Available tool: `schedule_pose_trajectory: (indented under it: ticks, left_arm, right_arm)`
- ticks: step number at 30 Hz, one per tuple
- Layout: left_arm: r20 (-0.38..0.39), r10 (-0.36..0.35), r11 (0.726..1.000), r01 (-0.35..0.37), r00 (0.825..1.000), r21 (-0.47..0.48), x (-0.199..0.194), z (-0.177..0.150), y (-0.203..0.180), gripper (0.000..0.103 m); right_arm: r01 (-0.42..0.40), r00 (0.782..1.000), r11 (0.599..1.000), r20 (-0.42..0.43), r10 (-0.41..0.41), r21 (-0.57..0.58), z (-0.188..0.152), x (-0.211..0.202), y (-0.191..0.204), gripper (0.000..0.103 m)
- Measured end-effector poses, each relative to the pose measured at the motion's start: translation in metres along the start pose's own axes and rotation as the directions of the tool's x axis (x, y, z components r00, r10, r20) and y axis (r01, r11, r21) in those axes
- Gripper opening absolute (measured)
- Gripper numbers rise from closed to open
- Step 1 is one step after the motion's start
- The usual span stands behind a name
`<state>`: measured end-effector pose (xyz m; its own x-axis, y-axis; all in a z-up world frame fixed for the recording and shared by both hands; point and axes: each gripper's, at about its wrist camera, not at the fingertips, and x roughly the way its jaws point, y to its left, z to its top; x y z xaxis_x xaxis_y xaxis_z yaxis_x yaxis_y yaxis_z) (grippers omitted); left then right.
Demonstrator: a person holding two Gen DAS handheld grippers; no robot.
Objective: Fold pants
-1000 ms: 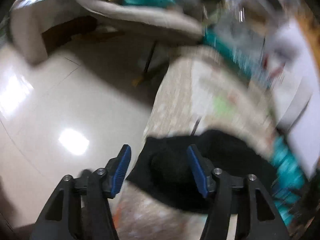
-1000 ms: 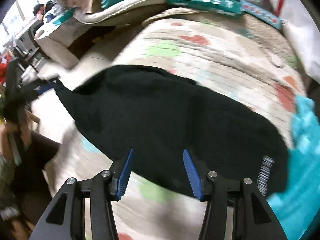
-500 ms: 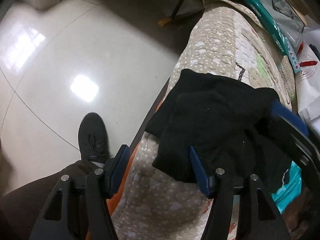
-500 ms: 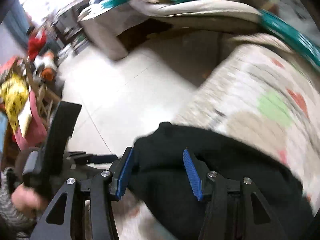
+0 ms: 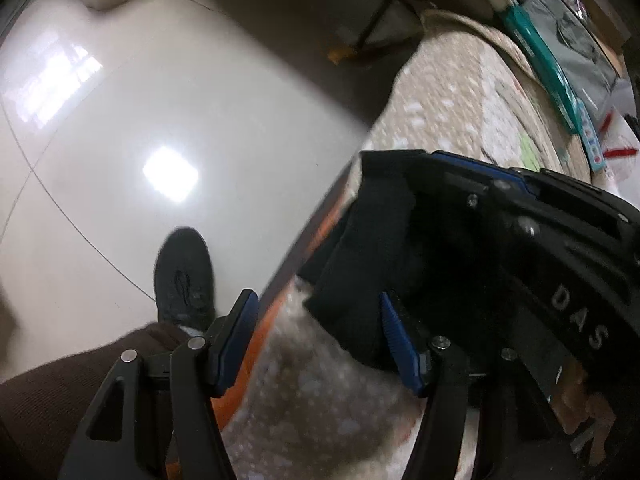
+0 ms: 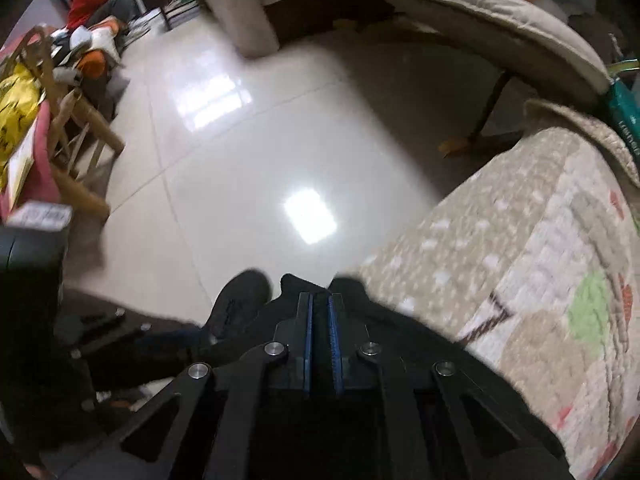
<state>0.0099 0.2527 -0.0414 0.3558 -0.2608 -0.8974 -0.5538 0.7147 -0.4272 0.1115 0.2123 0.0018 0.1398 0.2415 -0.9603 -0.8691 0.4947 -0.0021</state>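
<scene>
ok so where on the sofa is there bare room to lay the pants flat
Bare quilted cover lies between the black pants and the teal packets along the back. The front edge is crowded: the right gripper is shut on the pants, the open left gripper beside it.

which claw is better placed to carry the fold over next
Right. The right claw is already shut on the black fabric pants at the quilted sofa's edge; the left claw is open, holding nothing.

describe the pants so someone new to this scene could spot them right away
Find the beige spotted quilt covering the couch beside the shiny tiled floor. At its near edge lies a bunched dark garment, the pants, pinched by the right hand-held gripper. It is the only plain black cloth on the pale quilt.
</scene>
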Motion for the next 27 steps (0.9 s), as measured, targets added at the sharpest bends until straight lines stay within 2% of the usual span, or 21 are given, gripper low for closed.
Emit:
schedule_pose_trajectory:
  ticks: [2, 5, 7, 8, 12, 16, 18, 20, 22, 24, 25, 26, 27]
  left_arm:
    - [0.018, 0.02, 1.0, -0.019, 1.0, -0.016, 0.002, 0.005, 0.003, 0.07]
    - [-0.004, 0.04, 0.999, -0.04, 0.999, -0.028, 0.01, 0.007, 0.005, 0.073]
    - [-0.012, 0.031, 0.999, -0.031, 0.999, -0.044, 0.012, 0.008, 0.007, 0.073]
    - [-0.01, 0.022, 0.998, -0.022, 1.0, -0.055, 0.011, 0.009, 0.008, 0.073]
    - [0.007, -0.022, 0.994, 0.023, 1.0, -0.111, 0.006, 0.008, 0.016, 0.073]
    - [0.04, -0.052, 0.986, 0.057, 0.998, -0.156, 0.0, 0.008, 0.024, 0.073]
    - [0.071, -0.06, 0.985, 0.07, 0.996, -0.158, -0.005, 0.008, 0.024, 0.073]
    - [0.098, -0.076, 0.983, 0.091, 0.992, -0.157, -0.01, 0.009, 0.023, 0.073]
    - [0.116, -0.092, 0.983, 0.109, 0.989, -0.15, -0.013, 0.01, 0.022, 0.073]
    - [0.13, -0.105, 0.983, 0.123, 0.986, -0.139, -0.015, 0.01, 0.02, 0.073]
    - [0.135, -0.111, 0.982, 0.13, 0.985, -0.136, -0.016, 0.01, 0.019, 0.073]
    - [0.142, -0.121, 0.982, 0.14, 0.983, -0.13, -0.017, 0.01, 0.018, 0.073]
    - [0.147, -0.129, 0.981, 0.147, 0.981, -0.124, -0.018, 0.01, 0.017, 0.073]
  right_arm:
    - [0.067, 0.998, 0.998, 0.007, -0.067, 0.006, 0.005, 0.008, 0.001, 0.01]
    - [0.06, 0.998, 0.997, 0.015, -0.06, 0.042, 0.007, 0.014, -0.001, 0.023]
    - [0.059, 0.997, 0.995, 0.049, -0.063, 0.086, 0.003, -0.001, -0.009, 0.057]
    - [0.068, 0.993, 0.992, 0.087, -0.078, 0.106, -0.001, -0.014, -0.014, 0.061]
    - [0.058, 0.979, 0.975, 0.181, -0.098, 0.213, -0.039, -0.07, -0.047, 0.061]
    - [0.025, 0.977, 0.928, 0.186, -0.101, 0.373, -0.106, -0.102, -0.093, 0.062]
    - [0.018, 0.979, 0.877, 0.169, -0.112, 0.479, -0.15, -0.108, -0.125, 0.062]
    - [0.002, 0.98, 0.808, 0.158, -0.117, 0.589, -0.193, -0.114, -0.154, 0.062]
    - [0.038, 0.978, 0.723, 0.122, -0.168, 0.69, -0.237, -0.123, -0.187, 0.062]
    - [0.152, 0.963, 0.629, 0.03, -0.269, 0.762, -0.281, -0.133, -0.217, 0.062]
    - [0.177, 0.954, 0.585, 0.008, -0.3, 0.791, -0.299, -0.141, -0.229, 0.061]
    - [0.176, 0.945, 0.534, 0.009, -0.327, 0.827, -0.319, -0.154, -0.24, 0.061]
    - [0.14, 0.936, 0.476, 0.041, -0.35, 0.868, -0.342, -0.171, -0.253, 0.061]
